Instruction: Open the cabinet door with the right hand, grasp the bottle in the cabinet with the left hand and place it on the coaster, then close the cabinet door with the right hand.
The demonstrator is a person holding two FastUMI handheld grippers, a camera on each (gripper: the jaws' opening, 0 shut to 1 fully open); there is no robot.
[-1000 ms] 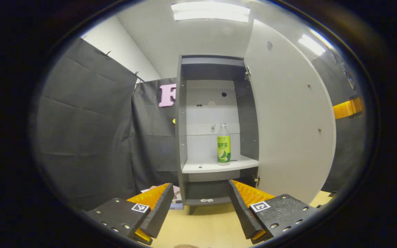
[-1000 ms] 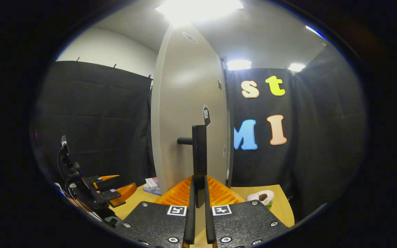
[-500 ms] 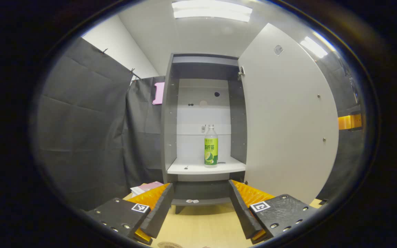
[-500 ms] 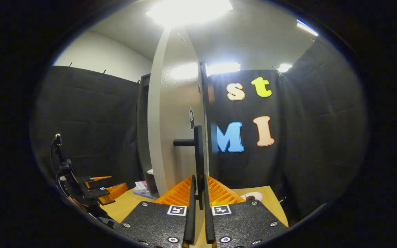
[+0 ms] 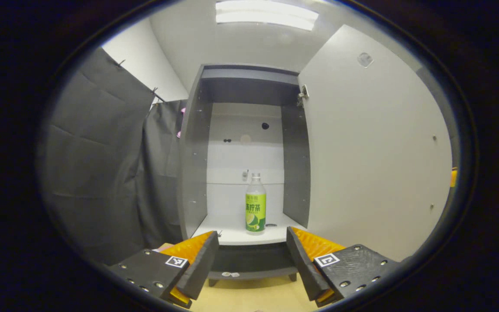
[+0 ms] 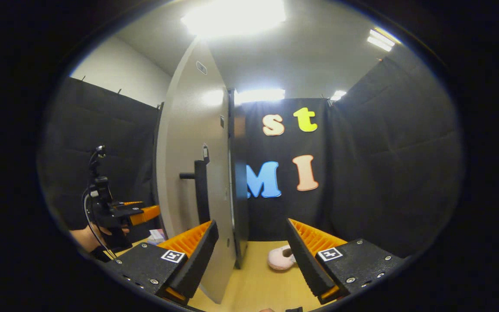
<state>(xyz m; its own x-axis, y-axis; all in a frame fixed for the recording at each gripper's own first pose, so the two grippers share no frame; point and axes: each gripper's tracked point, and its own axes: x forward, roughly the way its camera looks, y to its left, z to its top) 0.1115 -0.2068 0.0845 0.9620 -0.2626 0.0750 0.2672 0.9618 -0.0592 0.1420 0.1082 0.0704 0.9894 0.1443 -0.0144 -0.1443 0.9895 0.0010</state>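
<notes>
with the cabinet door (image 5: 375, 151) open, i steer my spread left claw (image 5: 251, 264) straight at the bottle (image 5: 255, 209) upright on the shelf (image 5: 236, 236) (right claw (image 6: 251, 260) apart, clear of the handle (image 6: 200, 190)), aiming mid-label.

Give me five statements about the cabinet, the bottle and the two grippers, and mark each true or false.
1. The cabinet door stands open. True.
2. The bottle lies on its side. False: it stands upright on the shelf.
3. The right gripper is shut on the door handle. False: its fingers are spread, the handle apart to their left.
4. The left gripper is open, short of the bottle. True.
5. The bottle has a red label. False: green.
</notes>
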